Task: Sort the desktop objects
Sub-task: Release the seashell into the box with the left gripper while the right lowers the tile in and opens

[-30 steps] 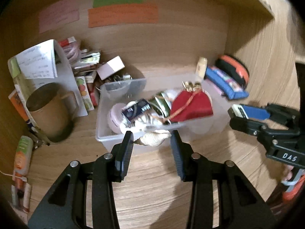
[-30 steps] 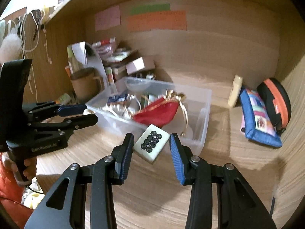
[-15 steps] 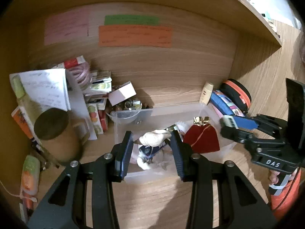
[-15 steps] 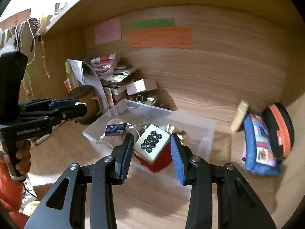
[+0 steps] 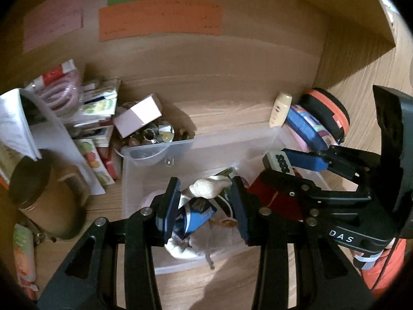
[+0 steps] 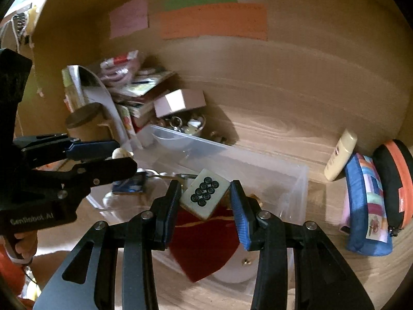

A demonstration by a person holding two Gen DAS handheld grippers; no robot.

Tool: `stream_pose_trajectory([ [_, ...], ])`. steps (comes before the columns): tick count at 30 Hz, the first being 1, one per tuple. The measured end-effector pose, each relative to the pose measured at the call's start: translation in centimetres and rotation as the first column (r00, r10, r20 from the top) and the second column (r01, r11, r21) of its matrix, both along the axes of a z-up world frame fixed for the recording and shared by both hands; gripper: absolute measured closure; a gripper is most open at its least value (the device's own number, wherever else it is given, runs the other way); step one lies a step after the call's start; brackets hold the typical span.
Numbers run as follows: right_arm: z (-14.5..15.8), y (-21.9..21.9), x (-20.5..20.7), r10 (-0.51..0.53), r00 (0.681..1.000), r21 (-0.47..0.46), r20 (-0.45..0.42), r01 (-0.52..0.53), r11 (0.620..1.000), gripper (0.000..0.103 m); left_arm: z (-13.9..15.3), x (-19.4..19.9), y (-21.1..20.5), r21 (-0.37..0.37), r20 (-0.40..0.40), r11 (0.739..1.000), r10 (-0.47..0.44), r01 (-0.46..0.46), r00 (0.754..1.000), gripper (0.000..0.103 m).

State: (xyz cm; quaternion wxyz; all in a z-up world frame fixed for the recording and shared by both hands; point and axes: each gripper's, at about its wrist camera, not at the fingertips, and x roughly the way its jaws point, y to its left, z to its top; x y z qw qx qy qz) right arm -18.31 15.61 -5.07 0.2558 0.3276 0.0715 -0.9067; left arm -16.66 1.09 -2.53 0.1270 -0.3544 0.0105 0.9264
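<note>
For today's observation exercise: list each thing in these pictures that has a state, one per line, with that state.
Left gripper: shut on the seashell, above the bin.
Right gripper: shut on the mahjong tile, above the bin.
Clear plastic bin: lidless, partly filled.
Red pouch: lying in the bin.
Brown mug: upright.

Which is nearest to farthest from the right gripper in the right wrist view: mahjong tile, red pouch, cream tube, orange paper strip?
1. mahjong tile: clamped between the pads of the right gripper.
2. red pouch: just below the tips, in the clear bin.
3. cream tube: off to the right, leaning on the back panel.
4. orange paper strip: high on the back panel.
</note>
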Motion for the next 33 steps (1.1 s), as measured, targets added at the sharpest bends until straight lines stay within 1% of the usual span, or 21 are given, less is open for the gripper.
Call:
stream_pose_trajectory([
  [6, -0.9, 0.5, -1.2, -0.032, 0.999, 0.003, 0.019, 0.032, 0.999, 0.068, -1.6, -2.0, 1.2, -0.015, 0.035, 1.0, -0.009, 0.01, 0.999, 0.063],
  [9, -1.4, 0.6, -1.7, -0.037, 0.999, 0.009, 0.029, 0.037, 0.999, 0.068, -2.5, -2.9, 1.5, -0.011, 0.058, 1.0, -0.012, 0.013, 0.998, 0.063],
  [11, -1.8, 0.7, -2.0, -0.039, 0.998, 0.015, 0.041, 0.038, 0.999, 0.068, -3.1, -3.2, 1.7, -0.027, 0.068, 1.0, -0.012, 0.014, 0.998, 0.063],
  [14, -2.2, 0.7, -2.3, -0.033, 0.998, 0.012, 0.057, 0.032, 0.999, 0.068, -3.6, -3.5, 1.7, -0.032, 0.077, 0.999, -0.016, 0.018, 0.997, 0.063],
  [22, -1.3, 1.2, -1.7, -0.046, 0.999, -0.012, 0.011, 0.046, 0.999, 0.068, -3.9, -3.7, 1.2, -0.016, 0.064, 1.0, -0.014, 0.015, 0.998, 0.063],
  [25, -1.0, 1.3, -1.5, -0.056, 0.998, -0.008, -0.009, 0.056, 0.998, 0.067, -3.8, -3.7, 1.2, -0.013, 0.059, 1.0, -0.013, 0.013, 0.998, 0.061],
  [26, -0.9, 1.3, -1.5, -0.059, 0.998, -0.008, -0.012, 0.059, 0.998, 0.065, -3.8, -3.7, 1.1, -0.008, 0.059, 1.0, -0.013, 0.013, 0.998, 0.057],
  [27, -0.9, 1.4, -1.5, -0.062, 0.998, -0.009, -0.015, 0.062, 0.998, 0.06, -3.7, -3.7, 1.1, -0.004, 0.057, 1.0, -0.011, 0.012, 0.998, 0.052],
  [29, -0.7, 1.5, -1.5, -0.072, 0.997, -0.005, -0.026, 0.072, 0.997, 0.052, -3.6, -3.6, 1.1, -0.005, 0.046, 1.0, -0.005, 0.005, 0.999, 0.051],
  [31, -0.5, 1.6, -1.4, -0.08, 0.996, -0.006, -0.039, 0.079, 0.997, 0.048, -3.4, -3.4, 1.1, -0.009, 0.04, 1.0, -0.005, 0.006, 0.999, 0.048],
  [33, -0.4, 1.7, -1.3, -0.085, 0.995, -0.008, -0.047, 0.085, 0.996, 0.041, -3.2, -3.3, 1.1, -0.013, 0.029, 1.0, 0.003, -0.003, 1.0, 0.036],
])
